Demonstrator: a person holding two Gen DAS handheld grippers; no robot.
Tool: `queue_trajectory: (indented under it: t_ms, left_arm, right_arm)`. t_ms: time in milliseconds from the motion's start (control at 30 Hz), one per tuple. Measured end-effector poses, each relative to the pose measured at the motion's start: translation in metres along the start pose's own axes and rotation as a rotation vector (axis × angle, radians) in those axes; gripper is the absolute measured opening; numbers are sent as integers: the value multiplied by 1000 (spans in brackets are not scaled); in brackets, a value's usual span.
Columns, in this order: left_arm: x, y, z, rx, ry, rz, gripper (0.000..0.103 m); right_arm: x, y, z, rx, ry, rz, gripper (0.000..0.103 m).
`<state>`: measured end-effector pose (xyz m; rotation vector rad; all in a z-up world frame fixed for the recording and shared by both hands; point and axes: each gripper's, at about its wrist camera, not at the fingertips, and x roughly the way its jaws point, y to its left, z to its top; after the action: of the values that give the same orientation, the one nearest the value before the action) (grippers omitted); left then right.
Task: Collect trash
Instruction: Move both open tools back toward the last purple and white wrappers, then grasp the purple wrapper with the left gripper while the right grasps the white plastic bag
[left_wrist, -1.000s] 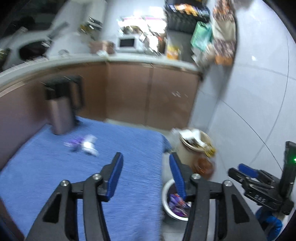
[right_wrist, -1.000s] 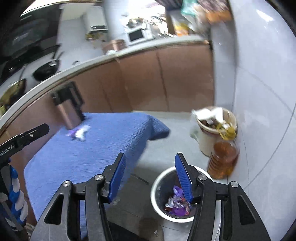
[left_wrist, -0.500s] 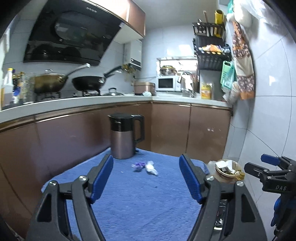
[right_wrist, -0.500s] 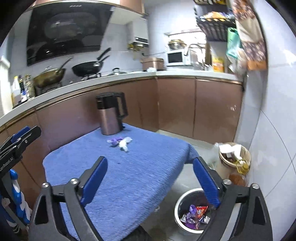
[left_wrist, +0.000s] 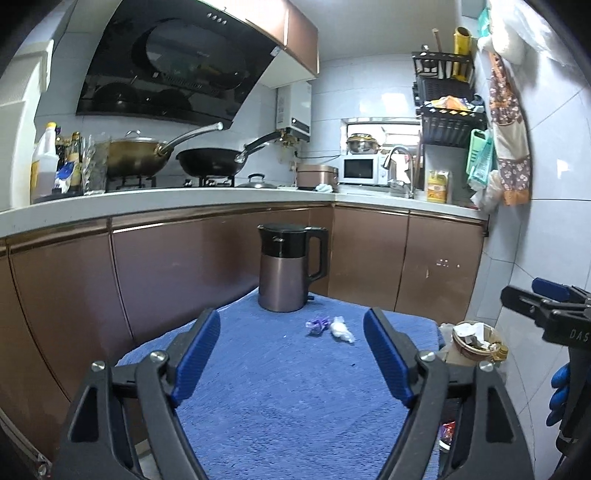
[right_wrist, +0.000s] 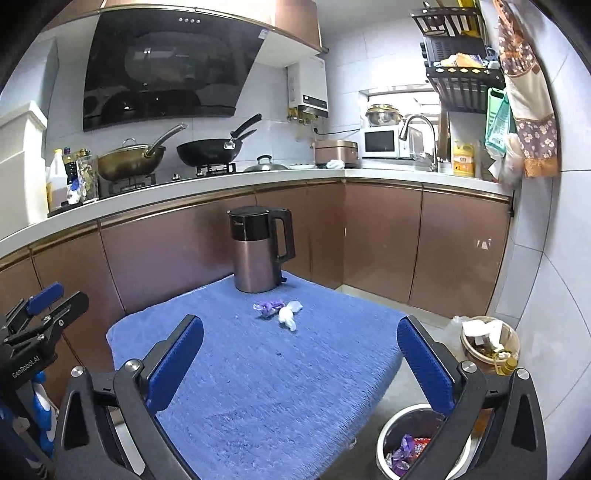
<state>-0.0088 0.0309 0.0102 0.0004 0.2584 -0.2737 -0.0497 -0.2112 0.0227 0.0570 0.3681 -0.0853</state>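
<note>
Hovering over the near edge of the blue-towelled tabletop (right_wrist: 258, 387), the right gripper (right_wrist: 301, 363) and left gripper (left_wrist: 291, 360) both have their fingers spread wide and hold nothing. The remaining trash lies at the far side: a purple candy wrapper (right_wrist: 269, 307) touching a crumpled white wrapper (right_wrist: 289, 315), just in front of the electric kettle (right_wrist: 258, 251). The white trash bin (right_wrist: 388, 435) stands on the floor at the near right, already holding colourful wrappers.

I judge the main risk to be the two wrappers lying so close together: fingers closing on one may nudge or drag the other, or pinch the towel pile instead of the thin film. A deep reach could also bump the kettle, which stands just behind. Light wrappers may slip out on the carry to the bin and land on the floor.

Readable writing: "GenRobot.AI" on the left gripper body in the right wrist view, "DAS" on the right gripper in the left wrist view.
</note>
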Motion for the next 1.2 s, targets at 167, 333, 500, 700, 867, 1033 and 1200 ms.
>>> queue_trajectory:
  t_ms: [167, 333, 500, 700, 867, 1033, 1200]
  left_arm:
    - [30, 11, -8, -18, 78, -3, 81]
    - [82, 33, -20, -37, 195, -17, 81]
    - [151, 45, -35, -10, 336, -57, 81]
    - [243, 28, -47, 42, 471, -167, 80]
    - [329, 10, -53, 51, 563, -241, 79]
    - [404, -7, -63, 12, 645, -299, 71]
    - [450, -27, -76, 59, 704, -301, 53]
  right_arm:
    - [19, 2, 4, 5, -1, 11, 103]
    - [62, 0, 7, 18, 74, 41, 103]
    - [126, -5, -1, 39, 193, 99, 103]
    - [217, -10, -17, 43, 302, 168, 77]
    - [293, -16, -36, 44, 391, 220, 66]
    - [349, -17, -54, 20, 452, 247, 63]
    - [392, -14, -66, -3, 499, 266, 56]
